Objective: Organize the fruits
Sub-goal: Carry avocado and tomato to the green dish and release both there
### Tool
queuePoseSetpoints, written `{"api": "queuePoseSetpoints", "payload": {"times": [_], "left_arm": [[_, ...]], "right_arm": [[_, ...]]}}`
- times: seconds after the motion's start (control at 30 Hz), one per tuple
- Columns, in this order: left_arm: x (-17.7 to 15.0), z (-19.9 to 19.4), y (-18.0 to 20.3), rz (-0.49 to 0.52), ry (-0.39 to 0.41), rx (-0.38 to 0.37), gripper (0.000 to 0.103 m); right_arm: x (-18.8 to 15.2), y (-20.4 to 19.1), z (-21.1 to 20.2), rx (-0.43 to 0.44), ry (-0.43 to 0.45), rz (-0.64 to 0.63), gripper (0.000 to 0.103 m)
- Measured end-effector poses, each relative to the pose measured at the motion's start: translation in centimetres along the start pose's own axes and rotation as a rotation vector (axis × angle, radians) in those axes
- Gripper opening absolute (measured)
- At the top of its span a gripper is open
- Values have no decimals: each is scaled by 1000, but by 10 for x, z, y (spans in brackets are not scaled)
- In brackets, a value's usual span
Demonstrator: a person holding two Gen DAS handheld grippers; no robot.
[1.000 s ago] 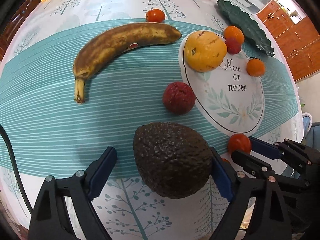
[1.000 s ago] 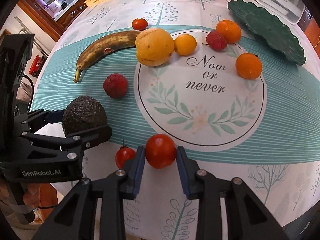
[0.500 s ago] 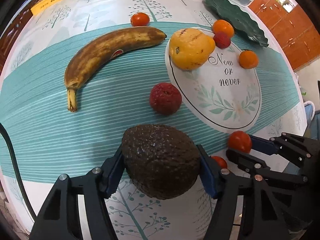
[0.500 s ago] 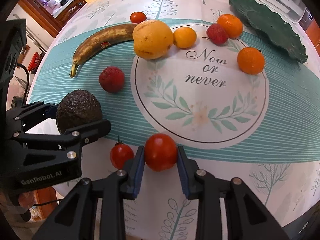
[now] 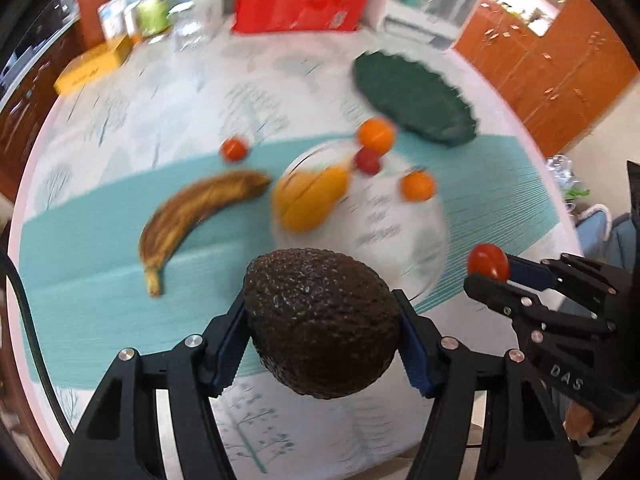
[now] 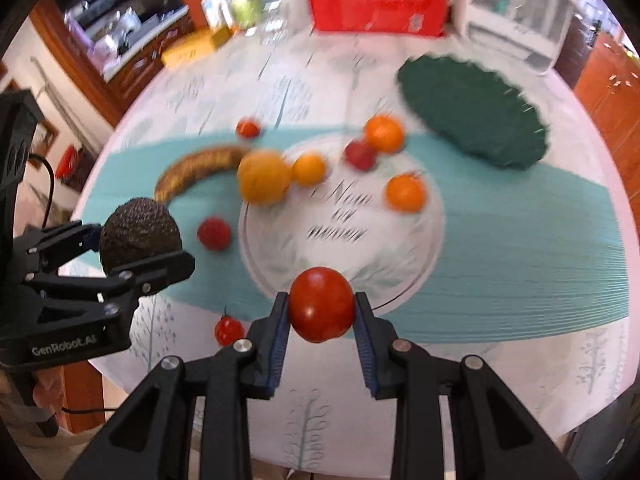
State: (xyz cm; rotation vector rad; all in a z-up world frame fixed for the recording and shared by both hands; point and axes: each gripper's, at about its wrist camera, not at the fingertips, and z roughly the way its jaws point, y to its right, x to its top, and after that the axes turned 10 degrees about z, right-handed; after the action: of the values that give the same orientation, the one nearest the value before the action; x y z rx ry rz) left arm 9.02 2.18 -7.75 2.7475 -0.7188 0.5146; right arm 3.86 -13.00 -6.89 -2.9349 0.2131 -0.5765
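Avocado [image 5: 320,322] clamped in the left gripper [image 5: 322,344] at lower centre, lifted above the table [image 5: 168,92], tomato [image 6: 321,305] pinched by the right gripper [image 6: 321,336], green plate [image 6: 472,112] seen at upper right

Motion blur smears the whole tabletop in both views: the lettering on the round white printed mat [image 6: 340,216] is unreadable, and the spotted brown banana [image 5: 192,216] and dark green scalloped plate [image 6: 472,112] lose their edges. The knobbly dark avocado [image 5: 320,320] hides the table behind it in the left view, including the red bumpy fruit [image 6: 214,233]. Both gripper bodies are cut off by the lower frame edges.
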Motion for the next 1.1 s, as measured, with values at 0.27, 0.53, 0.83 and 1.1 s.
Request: {"api": "queuePoseSetpoints", "payload": {"times": [0.27, 0.53, 0.83, 1.1], "left_arm": [[89, -10, 56, 96, 45, -66, 65], [211, 55, 96, 37, 75, -21, 65], [284, 162, 90, -77, 19, 103, 65], [290, 207, 93, -81, -49, 155, 65]], "right_arm": [[68, 77, -44, -8, 115, 116, 31], [160, 162, -21, 38, 123, 180, 31], [216, 206, 82, 12, 18, 133, 31], [217, 215, 137, 6, -54, 111, 32]]}}
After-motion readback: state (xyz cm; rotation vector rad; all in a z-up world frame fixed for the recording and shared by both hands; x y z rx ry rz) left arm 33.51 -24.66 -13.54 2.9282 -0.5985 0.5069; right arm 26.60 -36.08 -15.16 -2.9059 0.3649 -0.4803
